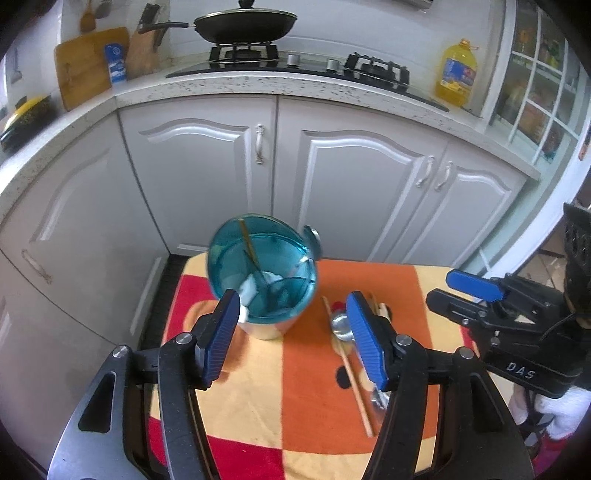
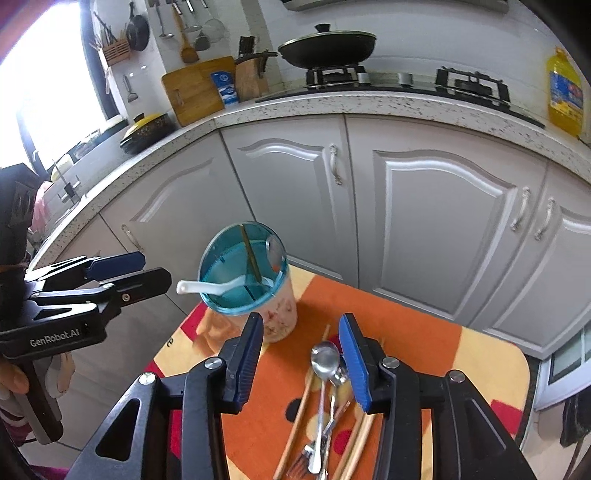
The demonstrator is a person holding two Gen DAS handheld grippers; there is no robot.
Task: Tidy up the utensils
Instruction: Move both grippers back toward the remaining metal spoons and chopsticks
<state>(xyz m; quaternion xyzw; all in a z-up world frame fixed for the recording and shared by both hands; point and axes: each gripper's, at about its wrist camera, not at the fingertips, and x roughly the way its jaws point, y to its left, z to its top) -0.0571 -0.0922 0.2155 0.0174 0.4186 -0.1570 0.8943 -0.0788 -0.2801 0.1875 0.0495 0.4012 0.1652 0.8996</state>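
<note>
A utensil holder with a blue transparent divided top (image 1: 263,266) (image 2: 245,273) stands on the small table. It holds a white ceramic spoon (image 2: 207,286), a chopstick and a metal spoon. Loose utensils lie on the cloth to its right: a metal spoon (image 2: 325,360) (image 1: 341,326), a fork (image 2: 304,454) and several wooden chopsticks (image 2: 295,424) (image 1: 351,369). My left gripper (image 1: 291,339) is open, just in front of the holder. My right gripper (image 2: 303,362) is open above the loose utensils; it also shows in the left wrist view (image 1: 476,291).
The table carries an orange, red and yellow cloth (image 1: 306,398) (image 2: 424,354). White kitchen cabinets (image 1: 354,177) stand close behind it. The counter above holds a gas stove with a black pan (image 1: 245,24), cutting boards (image 1: 85,66) and a yellow oil bottle (image 1: 456,74).
</note>
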